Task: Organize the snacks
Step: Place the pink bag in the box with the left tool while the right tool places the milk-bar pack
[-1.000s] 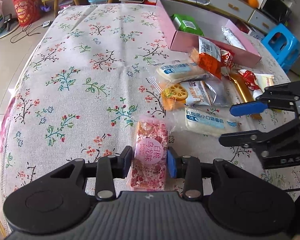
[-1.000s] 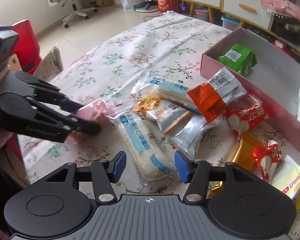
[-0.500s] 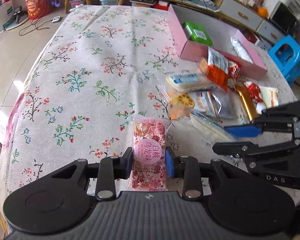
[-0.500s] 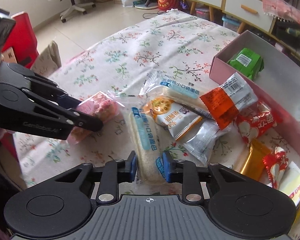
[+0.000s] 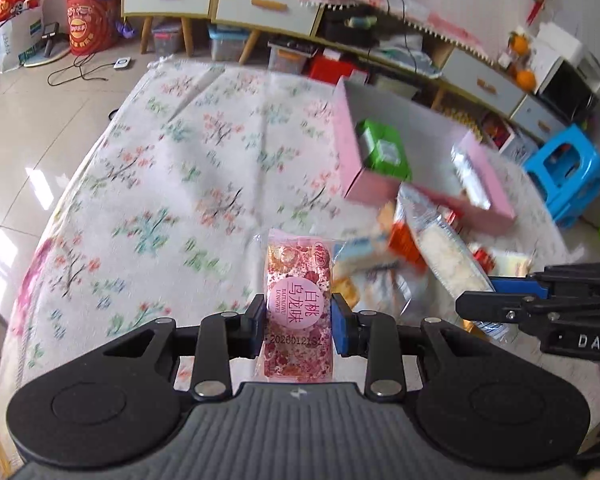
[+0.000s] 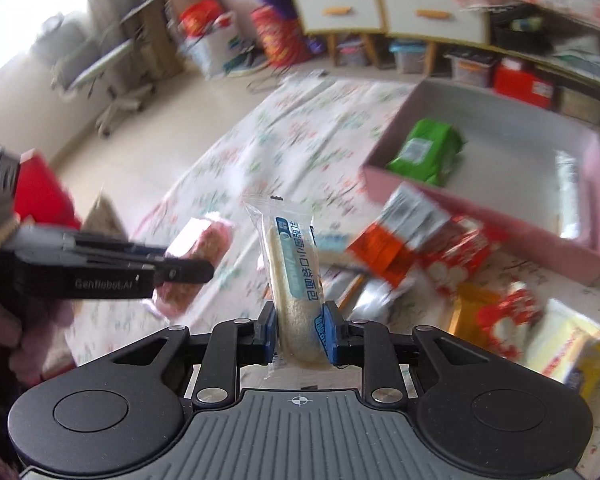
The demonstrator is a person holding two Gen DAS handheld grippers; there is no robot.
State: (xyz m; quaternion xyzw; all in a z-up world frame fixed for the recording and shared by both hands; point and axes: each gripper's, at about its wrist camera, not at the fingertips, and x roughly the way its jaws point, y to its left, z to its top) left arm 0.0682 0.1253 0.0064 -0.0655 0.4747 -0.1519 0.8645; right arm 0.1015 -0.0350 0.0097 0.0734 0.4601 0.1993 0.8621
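I have a snack in each gripper and both are clear of the floral tablecloth [image 5: 172, 184], so I judge this the carry step: picked up, not yet boxed. My left gripper [image 5: 299, 325] is clamped narrowly across the waist of the pink peach-oolong nougat bar [image 5: 299, 300], a flat, stiff slab in glossy film with a round label. My right gripper [image 6: 299, 332] has just closed its jaws and now pinches the lower end of the white bread packet [image 6: 296, 280], a long soft loaf in clear crinkly wrap with blue print, standing up out of the pads.

Next, I think, both loads need to travel across to the pink cardboard box [image 6: 480, 216], which sits open beyond the pile with a green foil pack [image 6: 426, 152] already inside. The bread looks squashy and held low, so it may droop. The remaining loose packets [image 6: 440, 256], orange, red and silver, lie heaped just in front of the box wall.
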